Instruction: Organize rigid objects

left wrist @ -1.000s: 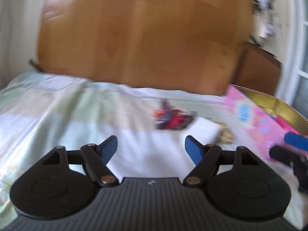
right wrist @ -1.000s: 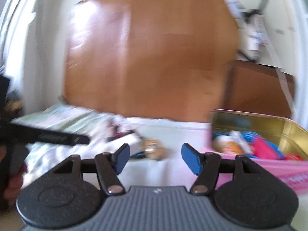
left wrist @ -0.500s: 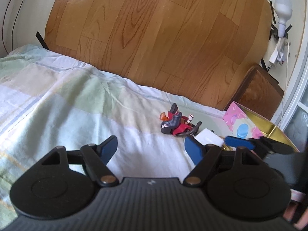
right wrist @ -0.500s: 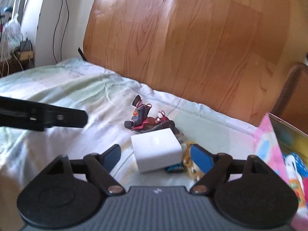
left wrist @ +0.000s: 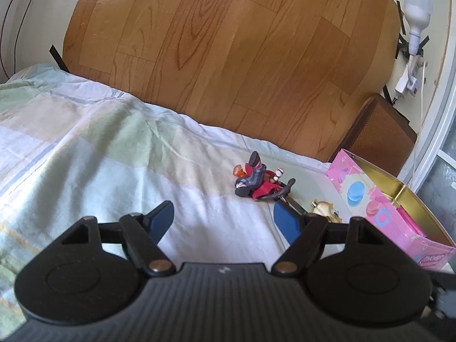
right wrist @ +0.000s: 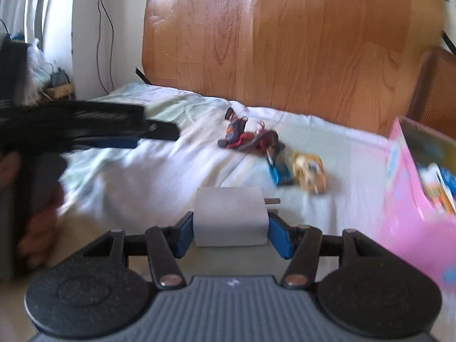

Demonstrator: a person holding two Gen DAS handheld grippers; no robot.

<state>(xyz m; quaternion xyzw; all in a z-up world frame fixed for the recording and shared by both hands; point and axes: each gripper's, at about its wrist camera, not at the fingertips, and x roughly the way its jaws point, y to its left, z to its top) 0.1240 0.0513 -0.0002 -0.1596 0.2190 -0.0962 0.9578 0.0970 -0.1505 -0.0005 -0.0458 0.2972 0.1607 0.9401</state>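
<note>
My right gripper (right wrist: 230,226) has a white plug adapter (right wrist: 231,215) between its blue pads; the jaws are closing and both pads touch its sides. The adapter's prongs point right. Ahead on the bed sheet (right wrist: 159,188) lie a red and grey toy figure (right wrist: 239,135), a blue item (right wrist: 278,172) and a yellow toy (right wrist: 309,171). My left gripper (left wrist: 223,211) hovers open over the sheet with nothing between its fingers, short of the toy figure (left wrist: 253,179) and the yellow toy (left wrist: 325,208). The left gripper (right wrist: 148,136) also shows at the left of the right wrist view.
An open pink tin (left wrist: 384,208) with a gold inside stands on the bed at the right and holds several toys (right wrist: 439,182). A wooden headboard (left wrist: 228,57) rises behind the bed. A brown cabinet (left wrist: 379,136) stands beyond the tin. A hand (right wrist: 37,228) grips the left tool.
The right gripper's jaws have closed in on the white adapter and drawn it back from the toys. In the left wrist view the adapter and the right gripper are gone.
</note>
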